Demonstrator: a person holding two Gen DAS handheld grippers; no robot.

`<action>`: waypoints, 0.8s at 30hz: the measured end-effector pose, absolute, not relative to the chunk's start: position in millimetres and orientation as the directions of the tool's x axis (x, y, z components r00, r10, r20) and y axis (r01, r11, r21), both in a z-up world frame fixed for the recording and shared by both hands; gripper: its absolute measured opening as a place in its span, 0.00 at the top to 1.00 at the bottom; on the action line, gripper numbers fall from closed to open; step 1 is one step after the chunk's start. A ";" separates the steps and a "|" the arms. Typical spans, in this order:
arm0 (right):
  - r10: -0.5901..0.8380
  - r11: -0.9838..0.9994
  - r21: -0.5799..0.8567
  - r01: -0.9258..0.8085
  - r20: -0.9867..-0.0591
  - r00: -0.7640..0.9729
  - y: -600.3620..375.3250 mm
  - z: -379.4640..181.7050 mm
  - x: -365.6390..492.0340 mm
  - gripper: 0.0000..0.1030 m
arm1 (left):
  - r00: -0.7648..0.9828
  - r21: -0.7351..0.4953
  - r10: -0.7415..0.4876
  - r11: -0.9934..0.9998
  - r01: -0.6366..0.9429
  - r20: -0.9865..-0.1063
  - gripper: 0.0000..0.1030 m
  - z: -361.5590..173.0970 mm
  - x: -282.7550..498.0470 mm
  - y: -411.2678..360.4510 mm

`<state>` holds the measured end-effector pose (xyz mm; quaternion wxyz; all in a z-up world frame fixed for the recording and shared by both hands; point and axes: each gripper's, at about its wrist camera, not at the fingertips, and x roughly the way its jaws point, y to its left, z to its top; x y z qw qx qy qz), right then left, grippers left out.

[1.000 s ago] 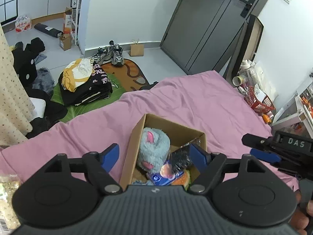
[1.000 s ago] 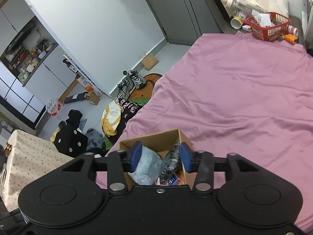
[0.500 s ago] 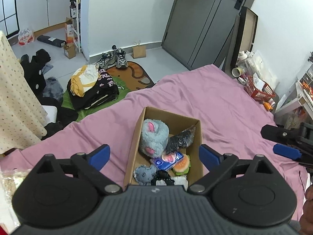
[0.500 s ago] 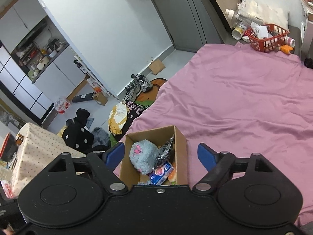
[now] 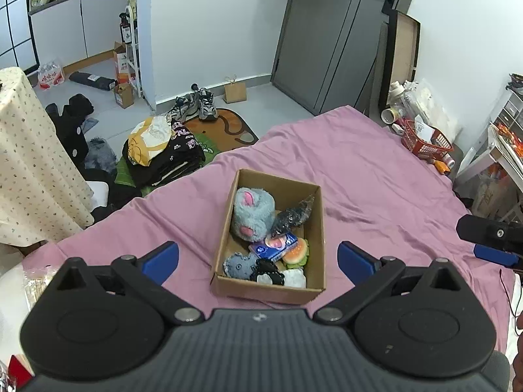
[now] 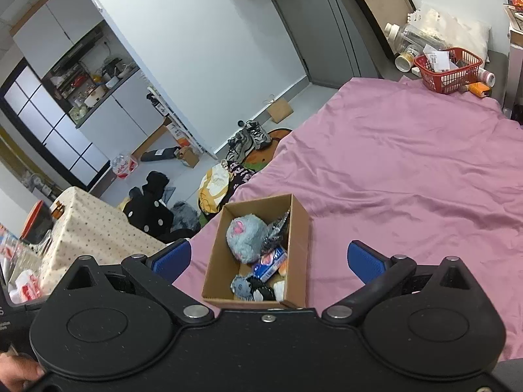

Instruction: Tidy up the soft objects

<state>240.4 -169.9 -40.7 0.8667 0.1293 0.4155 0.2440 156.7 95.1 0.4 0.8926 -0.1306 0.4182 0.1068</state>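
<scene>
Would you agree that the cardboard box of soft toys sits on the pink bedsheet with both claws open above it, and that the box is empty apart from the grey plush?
Not quite. The cardboard box is not nearly empty: the left wrist view shows the grey plush together with a blue packet, a burger toy and other small items. It does sit on the pink bedsheet, with the left claw and right claw open.

White walls (image 5: 209, 26), pale grey tile floor (image 5: 108, 124). Dark grey double door (image 5: 330, 32) at far end. Pink bedsheet (image 5: 359, 170) covers bed. White low cabinets (image 5: 81, 29) far left. Cream dotted tablecloth (image 5: 29, 163) near left. Even indoor light.
</scene>
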 end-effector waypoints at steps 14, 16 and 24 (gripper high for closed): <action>0.530 0.848 0.378 -0.371 -0.623 0.576 -213.8 -25.2 194.9 0.00 | 0.648 -0.093 0.098 0.963 -0.254 -0.756 0.01 18.8 112.9 50.9; 0.526 0.850 0.375 -0.369 -0.617 0.586 -220.1 -23.9 190.1 0.00 | 0.655 -0.090 0.096 0.965 -0.244 -0.749 0.01 22.0 106.8 45.6; 0.525 0.851 0.360 -0.382 -0.599 0.605 -237.6 -18.3 169.5 0.00 | 0.670 -0.099 0.089 0.966 -0.238 -0.737 0.01 32.8 88.0 34.9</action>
